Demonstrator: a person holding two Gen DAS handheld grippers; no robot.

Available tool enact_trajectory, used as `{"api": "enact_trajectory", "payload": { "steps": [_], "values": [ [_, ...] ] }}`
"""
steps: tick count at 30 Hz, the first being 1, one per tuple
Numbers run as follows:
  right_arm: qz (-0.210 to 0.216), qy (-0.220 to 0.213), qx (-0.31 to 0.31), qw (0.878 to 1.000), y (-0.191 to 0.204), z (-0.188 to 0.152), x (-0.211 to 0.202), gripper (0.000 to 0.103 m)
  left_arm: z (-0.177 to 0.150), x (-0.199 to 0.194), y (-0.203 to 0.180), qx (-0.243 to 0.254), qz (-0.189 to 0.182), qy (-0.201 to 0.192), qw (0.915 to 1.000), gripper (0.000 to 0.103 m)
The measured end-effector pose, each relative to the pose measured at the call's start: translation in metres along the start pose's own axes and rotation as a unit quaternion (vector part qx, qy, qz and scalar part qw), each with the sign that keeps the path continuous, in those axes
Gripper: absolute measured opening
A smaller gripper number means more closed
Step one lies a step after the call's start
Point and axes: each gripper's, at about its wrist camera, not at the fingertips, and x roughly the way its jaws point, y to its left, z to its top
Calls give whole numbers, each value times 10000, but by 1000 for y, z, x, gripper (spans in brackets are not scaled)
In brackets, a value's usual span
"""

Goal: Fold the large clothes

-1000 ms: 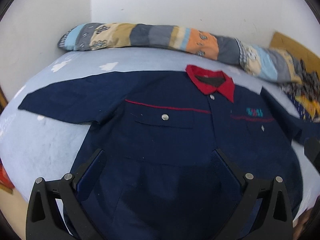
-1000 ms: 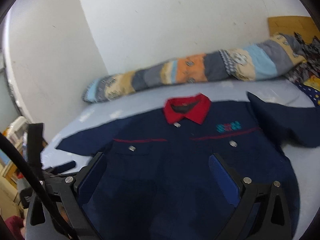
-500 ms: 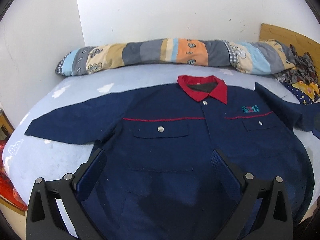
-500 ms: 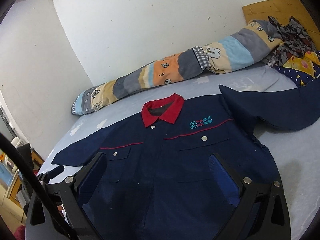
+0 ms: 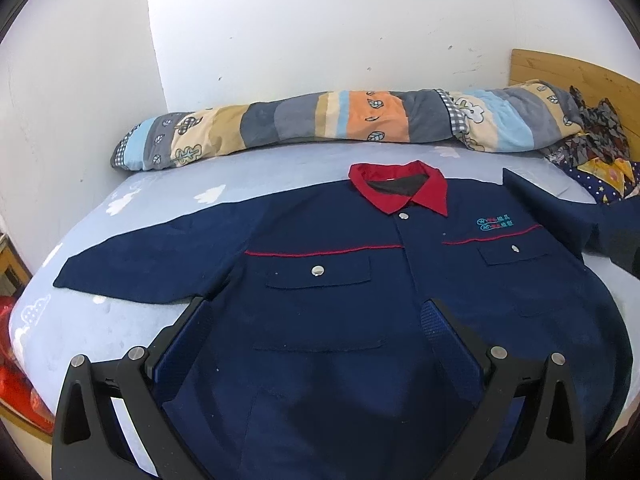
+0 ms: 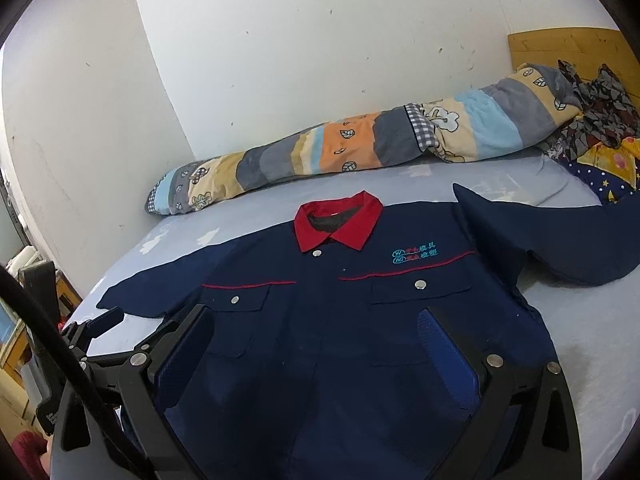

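Note:
A large navy work jacket (image 5: 332, 292) (image 6: 344, 320) with a red collar (image 5: 400, 190) (image 6: 338, 226) lies face up and buttoned on a pale blue bed (image 5: 160, 196). Its left sleeve (image 5: 152, 260) is spread flat toward the bed's left side. Its right sleeve (image 6: 552, 236) lies bunched and raised at the right. My left gripper (image 5: 316, 316) hovers open above the jacket's lower front, holding nothing. My right gripper (image 6: 312, 320) is also open over the jacket's front, empty. The other gripper's black body (image 6: 72, 344) shows at the left of the right wrist view.
A long patchwork bolster (image 5: 340, 120) (image 6: 360, 148) lies along the white wall behind the jacket. Patterned bedding (image 6: 600, 148) is piled at the wooden headboard (image 6: 568, 48) on the right. A red object (image 5: 16, 380) sits below the bed's left edge. Bare sheet (image 6: 588, 340) lies right of the jacket.
Both cameras have pulled back and levelled, so the jacket sits lower and more wall shows. The jacket has not moved, and both grippers stay open.

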Motion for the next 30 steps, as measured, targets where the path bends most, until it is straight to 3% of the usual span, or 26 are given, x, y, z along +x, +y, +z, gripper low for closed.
{"api": "enact_trajectory", "payload": {
  "steps": [6, 11, 14, 18, 20, 24, 27, 30],
  "values": [
    [63, -34, 385, 9992, -17, 3, -3, 103, 0, -3, -4, 125, 66, -105, 9998, 103],
    [-168, -210, 582, 9979, -38, 16, -18, 103, -1, -2, -6, 220, 15, -78, 9997, 103],
    [-506, -395, 812, 9946, -71, 29, -34, 103, 0, 2, -4, 150, -61, 25, 9999, 103],
    [-1013, -441, 1410, 9838, -146, 42, -52, 103, 3, 5, 1, 1, -138, 99, 9999, 103],
    [-1299, -521, 1828, 9731, -191, 44, -61, 101, 3, 7, 2, -30, -145, 141, 9998, 103],
    [-1795, -628, 2814, 9406, -295, 39, -81, 99, 2, 11, 2, -37, -190, 245, 9995, 103],
    [-2020, -725, 3464, 9132, -354, 29, -91, 90, 2, 14, -1, -1, -199, 301, 9994, 103],
    [-2152, -834, 3851, 8936, -391, 19, -95, 88, 1, 16, -5, 66, -203, 349, 9992, 103]
  ]
}}
